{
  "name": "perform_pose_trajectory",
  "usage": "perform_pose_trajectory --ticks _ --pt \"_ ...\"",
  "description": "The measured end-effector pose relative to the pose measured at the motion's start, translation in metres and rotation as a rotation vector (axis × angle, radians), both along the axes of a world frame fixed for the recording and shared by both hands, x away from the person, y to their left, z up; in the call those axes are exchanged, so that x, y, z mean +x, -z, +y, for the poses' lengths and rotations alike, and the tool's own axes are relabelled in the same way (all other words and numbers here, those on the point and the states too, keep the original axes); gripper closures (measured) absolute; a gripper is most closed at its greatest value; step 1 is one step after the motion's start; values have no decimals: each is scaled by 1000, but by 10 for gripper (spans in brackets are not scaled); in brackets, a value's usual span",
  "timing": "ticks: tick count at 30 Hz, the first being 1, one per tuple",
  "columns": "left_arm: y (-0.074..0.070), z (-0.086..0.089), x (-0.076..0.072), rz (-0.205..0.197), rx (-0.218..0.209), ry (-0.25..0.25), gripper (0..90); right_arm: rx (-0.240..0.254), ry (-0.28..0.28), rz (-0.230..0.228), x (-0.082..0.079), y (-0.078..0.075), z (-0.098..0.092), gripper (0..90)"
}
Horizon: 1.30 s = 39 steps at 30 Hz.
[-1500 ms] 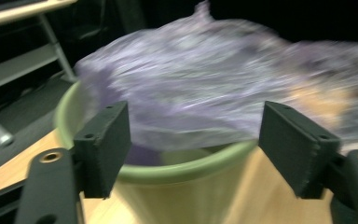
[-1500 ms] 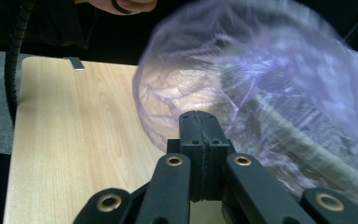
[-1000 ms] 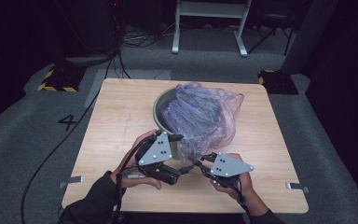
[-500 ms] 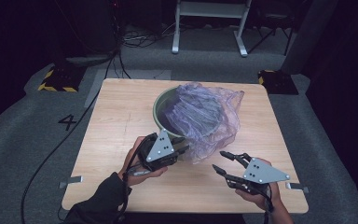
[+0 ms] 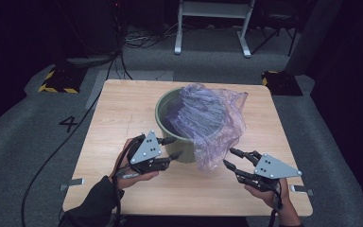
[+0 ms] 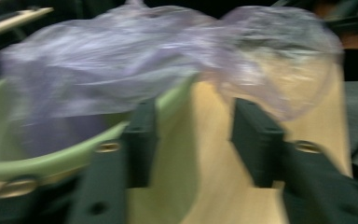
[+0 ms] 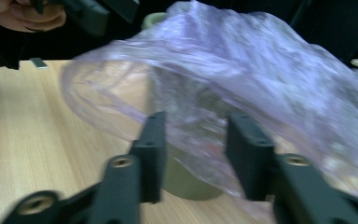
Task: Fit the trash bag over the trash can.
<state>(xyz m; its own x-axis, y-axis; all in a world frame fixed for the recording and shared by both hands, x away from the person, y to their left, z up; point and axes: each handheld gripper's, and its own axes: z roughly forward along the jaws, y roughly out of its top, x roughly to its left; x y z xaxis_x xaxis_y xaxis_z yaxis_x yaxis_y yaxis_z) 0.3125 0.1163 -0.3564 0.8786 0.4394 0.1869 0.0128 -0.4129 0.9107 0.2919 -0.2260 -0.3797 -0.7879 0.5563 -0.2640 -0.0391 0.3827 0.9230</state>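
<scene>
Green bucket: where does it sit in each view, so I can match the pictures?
High view: the green bucket stands mid-table, between the two grippers.
Left gripper view: its rim curves across the lower left, at the left finger.
Right gripper view: its lower wall shows between the fingers, behind plastic.
Shared landmark: the purple plastic bag draped over it.
</scene>
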Motion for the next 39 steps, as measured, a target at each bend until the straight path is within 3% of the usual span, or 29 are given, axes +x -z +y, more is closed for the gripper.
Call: perform_pose_trajectory --ticks 3,7,12,16,19,24,26,30,34,36,39 --pt "5 -10 -7 19 -4 20 295 -7 -30 -8 -1 2 8 728" --pt "10 -26 -14 46 3 66 213 15 -41 -20 1 1 14 816" --pt "17 -42 -17 77 -20 74 202 21 -46 -36 3 -1 27 900" --pt "26 -53 -16 98 -24 120 299 5 -60 -57 0 -3 35 900" --pt "34 -60 -10 137 -38 112 283 11 -73 -62 -2 -5 38 900" --pt "40 -69 -6 133 -41 110 246 -4 -83 -67 -5 -6 40 900" --pt "40 -71 -7 105 -49 90 316 9 -90 -66 -6 -9 38 900" --pt "41 -69 -3 76 -49 55 585 6 -95 -69 -9 -9 38 900" --pt "40 -55 0 35 -93 30 825 8 -97 -70 -11 -9 36 900" --pt "38 -49 2 31 -107 25 893 14 -100 -68 -13 -9 33 900" --pt "35 -41 2 15 -109 20 898 15 -92 -69 -14 -9 28 900"
